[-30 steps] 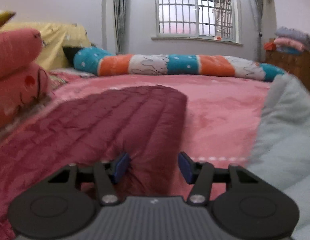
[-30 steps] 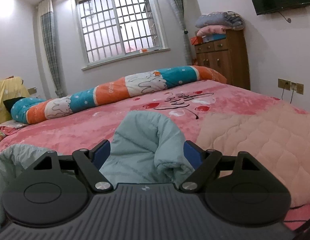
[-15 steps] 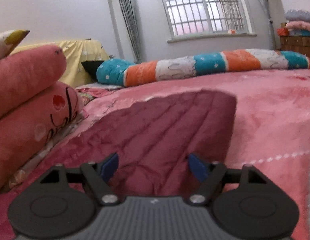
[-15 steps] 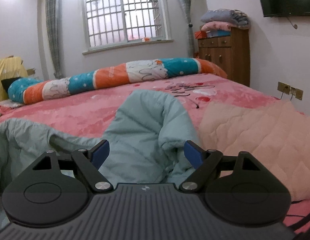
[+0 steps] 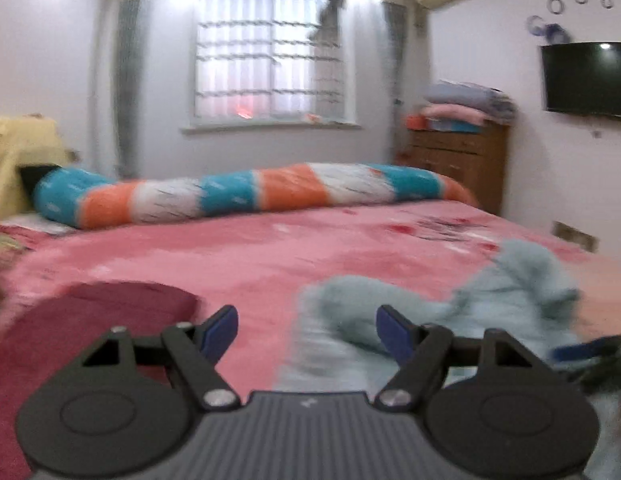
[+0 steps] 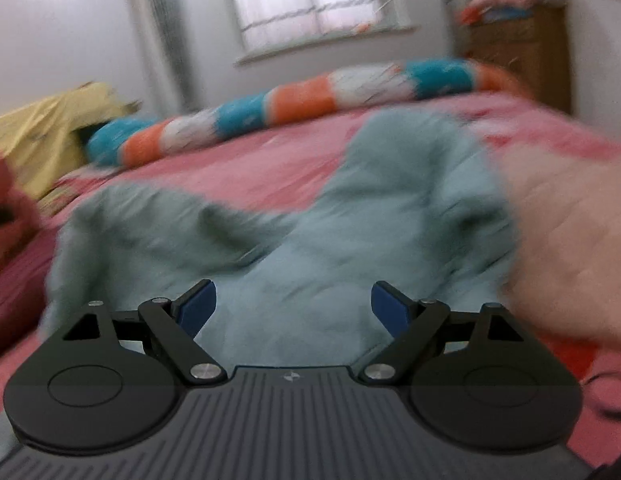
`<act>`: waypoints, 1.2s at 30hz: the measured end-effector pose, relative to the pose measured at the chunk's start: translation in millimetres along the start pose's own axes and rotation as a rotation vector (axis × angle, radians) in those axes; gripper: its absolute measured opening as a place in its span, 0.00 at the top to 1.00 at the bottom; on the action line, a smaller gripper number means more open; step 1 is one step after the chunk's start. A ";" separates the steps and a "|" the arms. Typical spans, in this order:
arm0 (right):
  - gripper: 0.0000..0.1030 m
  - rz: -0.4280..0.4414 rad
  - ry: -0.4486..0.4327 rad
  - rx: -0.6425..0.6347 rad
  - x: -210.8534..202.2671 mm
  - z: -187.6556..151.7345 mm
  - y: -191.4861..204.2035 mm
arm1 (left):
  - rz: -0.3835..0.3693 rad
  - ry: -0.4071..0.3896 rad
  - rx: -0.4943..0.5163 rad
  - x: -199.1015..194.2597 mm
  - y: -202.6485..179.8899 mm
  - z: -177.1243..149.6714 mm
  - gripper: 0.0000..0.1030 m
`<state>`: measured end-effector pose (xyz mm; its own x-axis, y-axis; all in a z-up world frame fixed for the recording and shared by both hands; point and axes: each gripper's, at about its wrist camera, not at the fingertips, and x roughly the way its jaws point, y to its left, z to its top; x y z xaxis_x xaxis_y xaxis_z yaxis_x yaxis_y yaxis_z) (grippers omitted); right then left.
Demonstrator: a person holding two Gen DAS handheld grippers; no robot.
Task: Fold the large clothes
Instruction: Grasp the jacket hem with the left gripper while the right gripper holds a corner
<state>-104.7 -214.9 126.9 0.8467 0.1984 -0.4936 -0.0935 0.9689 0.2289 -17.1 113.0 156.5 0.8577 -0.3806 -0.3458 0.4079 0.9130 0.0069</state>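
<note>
Counting garments on the pink bed (image 5: 246,256), I find two: one pale green quilted garment (image 6: 390,216) crumpled ahead of my right gripper (image 6: 292,306), and one maroon garment (image 5: 110,304) lying flat at my left. My left gripper (image 5: 306,332) hangs spread with nothing between its pads; the right is spread too, gripping nothing. One striped bolster (image 5: 250,194) crosses the far side.

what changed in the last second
The left gripper spread its fingers off the maroon garment and swung right toward the pale green garment. The right gripper dipped toward that garment, fingers open. Both garments stayed on the pink bed.
</note>
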 end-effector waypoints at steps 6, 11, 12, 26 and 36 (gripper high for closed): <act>0.00 -0.005 0.107 -0.218 17.5 -21.2 37.1 | 0.015 0.077 -0.085 2.4 -34.2 -24.5 0.26; 0.39 -0.074 0.161 -0.281 36.7 -27.7 39.6 | 0.055 0.134 -0.135 -7.8 -39.6 -38.8 0.27; 0.57 -0.075 0.156 -0.268 36.0 -24.9 36.5 | 0.060 0.138 -0.142 -10.4 -39.5 -40.6 0.27; 0.87 -0.102 -0.290 0.262 -55.1 49.5 -77.2 | -0.096 0.211 -0.068 28.3 -98.1 -27.2 0.26; 0.87 -0.181 -0.373 0.355 -62.9 48.3 -99.1 | 0.017 0.135 0.060 80.8 -85.8 14.0 0.40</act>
<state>-123.4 -330.5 175.8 0.9673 -0.0949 -0.2352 0.1985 0.8604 0.4693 21.6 1.9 141.2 0.8163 -0.3379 -0.4684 0.4149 0.9073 0.0685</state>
